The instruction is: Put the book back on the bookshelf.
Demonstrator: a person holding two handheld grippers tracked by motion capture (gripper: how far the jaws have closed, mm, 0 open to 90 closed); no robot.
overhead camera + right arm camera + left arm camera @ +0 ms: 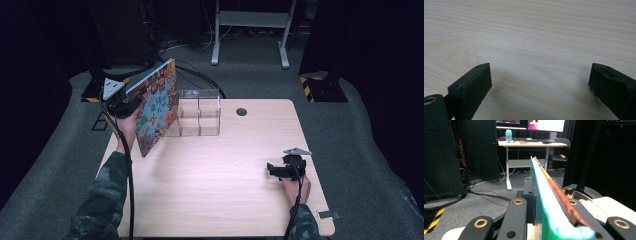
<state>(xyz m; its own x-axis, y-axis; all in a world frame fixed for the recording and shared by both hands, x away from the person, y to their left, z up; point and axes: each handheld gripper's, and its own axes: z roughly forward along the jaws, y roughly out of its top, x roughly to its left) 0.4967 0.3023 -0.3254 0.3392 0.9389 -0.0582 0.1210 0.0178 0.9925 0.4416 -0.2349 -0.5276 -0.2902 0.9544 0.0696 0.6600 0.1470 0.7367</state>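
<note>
While the left gripper (131,103) is clamping the picture book (156,107) tilted beside the clear organizer (199,113), the right gripper (272,169) is resting wide-jawed and empty on the table (210,190).

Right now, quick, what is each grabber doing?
Left gripper: closed on the colourful book, holding it up beside the clear organizer.
Right gripper: open, holding nothing, low over the table.

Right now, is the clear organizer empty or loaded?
Empty: the clear organizer shows bare compartments. The book is outside it, gripped by the left tool.
</note>
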